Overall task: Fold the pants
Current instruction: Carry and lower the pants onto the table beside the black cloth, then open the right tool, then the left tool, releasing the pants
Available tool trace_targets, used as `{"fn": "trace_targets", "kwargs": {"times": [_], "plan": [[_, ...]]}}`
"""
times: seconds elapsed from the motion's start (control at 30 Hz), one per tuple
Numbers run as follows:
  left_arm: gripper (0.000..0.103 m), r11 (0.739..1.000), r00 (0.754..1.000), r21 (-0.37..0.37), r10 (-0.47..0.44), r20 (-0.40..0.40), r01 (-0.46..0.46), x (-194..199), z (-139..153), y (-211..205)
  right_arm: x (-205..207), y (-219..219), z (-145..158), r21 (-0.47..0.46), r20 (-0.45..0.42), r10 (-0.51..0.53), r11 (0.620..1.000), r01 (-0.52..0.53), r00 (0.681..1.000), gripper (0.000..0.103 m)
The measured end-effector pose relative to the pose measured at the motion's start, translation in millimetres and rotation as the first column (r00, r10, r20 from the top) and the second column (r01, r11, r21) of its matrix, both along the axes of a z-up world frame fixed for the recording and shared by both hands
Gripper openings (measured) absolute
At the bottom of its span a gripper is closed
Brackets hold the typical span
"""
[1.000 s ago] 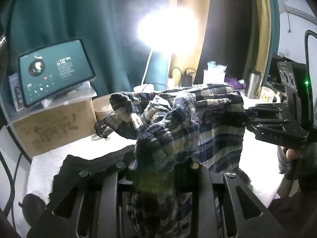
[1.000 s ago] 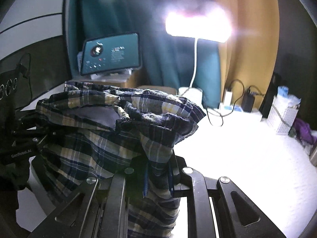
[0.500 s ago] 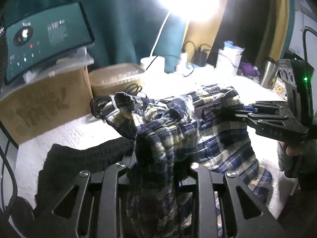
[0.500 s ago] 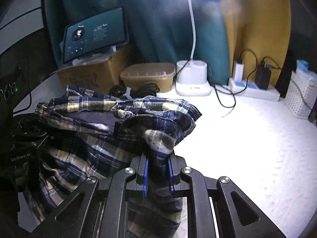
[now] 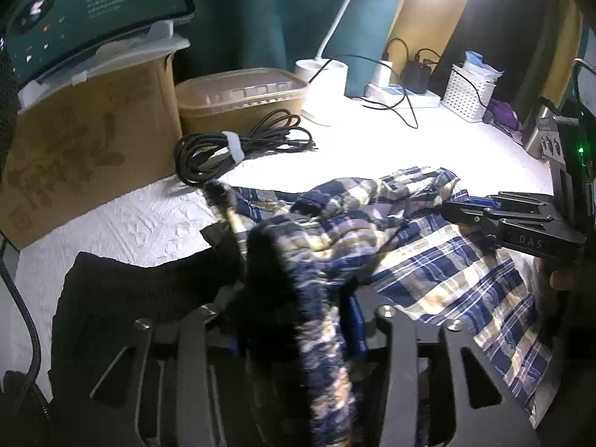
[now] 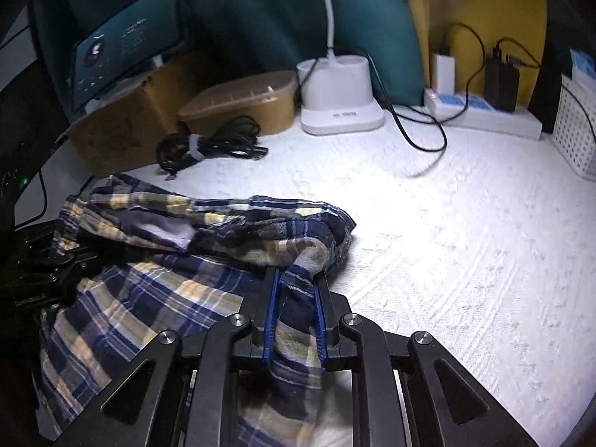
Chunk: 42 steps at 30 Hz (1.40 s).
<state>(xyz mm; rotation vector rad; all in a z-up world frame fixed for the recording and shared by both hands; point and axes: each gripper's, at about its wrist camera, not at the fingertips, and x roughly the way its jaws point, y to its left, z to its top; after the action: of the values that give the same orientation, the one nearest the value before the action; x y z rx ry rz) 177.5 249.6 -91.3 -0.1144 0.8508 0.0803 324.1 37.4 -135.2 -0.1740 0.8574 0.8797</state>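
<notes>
1. The white table cover (image 6: 465, 246) lies bare right of the plaid pants (image 6: 156, 298), with open room to pass.
2. At the back, a lamp base (image 6: 341, 97), power strip (image 6: 484, 113) and loose cable (image 6: 417, 138) stand in the way.
3. To the left, a coiled black cable (image 5: 238, 145), a brown lidded container (image 5: 242, 98) and a cardboard box (image 5: 85, 149) crowd the edge.
4. A dark garment (image 5: 123, 298) lies just beside the pants.

Plaid pants (image 6: 156, 298) showing soft woven cloth, matt and rumpled. Table cover (image 6: 465, 260) showing white cloth with a raised, bumpy weave. Right gripper (image 6: 296, 320) showing matt black hard frame, bright metal screw heads and smooth blue pads — left gripper (image 5: 294, 335) looking alike. Box (image 5: 85, 156) showing rough brown cardboard. Tub (image 5: 242, 100) showing smooth tan plastic under a cloudy lid. Cable bundle (image 5: 238, 145) gleaming faintly — black, rubbery. Lamp base (image 6: 341, 93) showing glossy white plastic.
</notes>
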Motion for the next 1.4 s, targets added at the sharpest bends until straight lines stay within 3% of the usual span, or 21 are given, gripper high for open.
{"fn": "trace_targets", "kwargs": {"times": [0.07, 0.13, 0.33, 0.53, 0.7, 0.87, 1.13, 1.27, 1.4], "plan": [[0.054, 1.000, 1.000, 0.002, 0.007, -0.002, -0.007, -0.3, 0.7, 2.8, 4.9, 0.6, -0.2, -0.024, 0.024, -0.031, 0.999, 0.032, 0.999, 0.050], [0.058, 1.000, 1.000, -0.002, 0.020, -0.005, -0.020, 0.2, 0.0, 6.2, 12.2, -3.6, -0.9, -0.019, 0.022, -0.052, 0.998, 0.053, 0.998, 0.054], [0.059, 0.999, 0.999, 0.037, 0.040, 0.003, -0.040, -2.7, 10.0, 2.6, 18.1, -12.2, 2.2, -0.025, 0.047, -0.090, 0.996, 0.091, 0.995, 0.054], [0.058, 0.999, 0.997, 0.012, 0.046, 0.063, -0.047, -13.4, 35.0, 6.8, 17.9, -22.3, 10.3, -0.012, 0.077, -0.142, 0.990, 0.143, 0.987, 0.054], [0.058, 0.999, 0.996, 0.029, 0.042, 0.085, -0.045, -5.2, 39.6, 7.5, 16.4, -26.1, 19.3, -0.003, 0.094, -0.142, 0.990, 0.143, 0.985, 0.054], [0.058, 0.997, 0.997, 0.055, 0.057, 0.052, -0.060, 9.4, 28.3, 12.5, 22.1, -19.2, 12.8, -0.014, 0.082, -0.133, 0.991, 0.135, 0.988, 0.054], [0.059, 0.997, 0.998, 0.032, 0.070, -0.007, -0.070, 22.1, 0.8, 31.0, 32.8, -7.4, 1.4, -0.030, 0.062, -0.113, 0.993, 0.115, 0.992, 0.054], [0.066, 0.997, 0.997, 0.015, 0.074, -0.009, -0.073, 19.8, -0.5, 37.5, 35.1, -5.6, 0.7, -0.033, 0.060, -0.114, 0.993, 0.116, 0.992, 0.057], [0.066, 0.998, 0.998, -0.006, 0.070, -0.005, -0.070, 16.1, 6.7, 38.2, 34.2, -6.6, 1.6, -0.034, 0.066, -0.125, 0.991, 0.128, 0.990, 0.058]]}}
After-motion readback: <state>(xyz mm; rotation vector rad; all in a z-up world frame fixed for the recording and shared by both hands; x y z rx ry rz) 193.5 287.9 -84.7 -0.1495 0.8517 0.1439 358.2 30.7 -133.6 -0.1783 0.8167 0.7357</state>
